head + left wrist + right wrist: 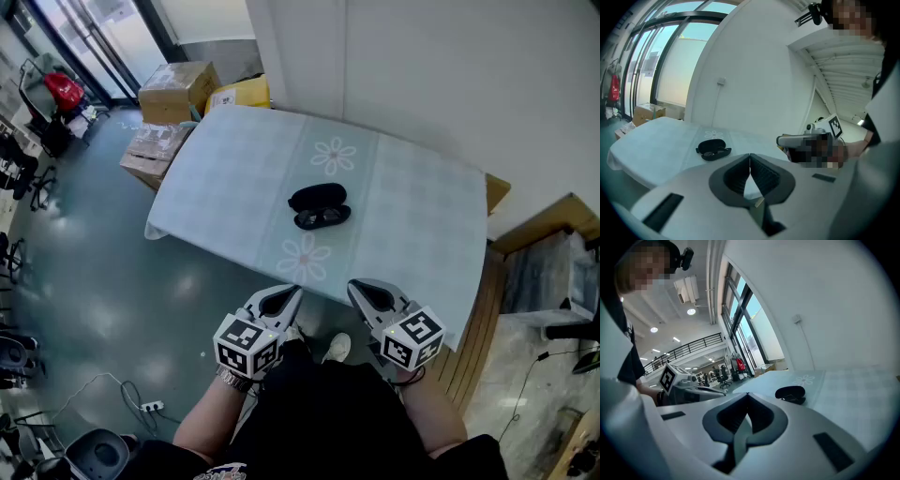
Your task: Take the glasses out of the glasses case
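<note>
The black oval glasses case (317, 196) lies open at the centre of the cloth-covered table (422, 225), with dark glasses (323, 218) in its near half. The left gripper (291, 293) and right gripper (356, 288) hover at the near table edge, well apart from the case, jaws together and empty.

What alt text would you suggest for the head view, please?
An open black glasses case, glasses resting inside, lies in the middle of a pale flowered cloth. The left gripper and right gripper, both shut and empty, hover at its near edge.
</note>
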Motion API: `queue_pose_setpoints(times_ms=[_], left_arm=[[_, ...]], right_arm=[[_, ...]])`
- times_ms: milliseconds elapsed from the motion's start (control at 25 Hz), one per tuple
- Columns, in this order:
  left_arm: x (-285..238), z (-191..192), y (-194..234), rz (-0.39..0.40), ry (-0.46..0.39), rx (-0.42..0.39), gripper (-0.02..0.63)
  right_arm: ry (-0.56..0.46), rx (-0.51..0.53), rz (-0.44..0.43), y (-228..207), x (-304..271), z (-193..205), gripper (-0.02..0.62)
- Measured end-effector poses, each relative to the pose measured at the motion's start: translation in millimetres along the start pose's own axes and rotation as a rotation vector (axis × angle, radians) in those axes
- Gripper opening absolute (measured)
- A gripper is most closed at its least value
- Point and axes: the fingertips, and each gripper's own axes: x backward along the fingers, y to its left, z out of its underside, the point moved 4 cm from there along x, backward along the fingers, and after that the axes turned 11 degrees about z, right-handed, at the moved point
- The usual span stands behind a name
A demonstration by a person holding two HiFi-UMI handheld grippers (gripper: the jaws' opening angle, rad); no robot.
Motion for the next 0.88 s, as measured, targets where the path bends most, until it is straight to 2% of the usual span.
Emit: queue_pose_setpoints(times_ms=[880], left_arm=[[1.9,0.2,1.5,-0.015,0.0,-0.009,0.029]], right_arm=[[-0.037,-0.006,-0.047,3.0,0.0,-5.9,0.023]])
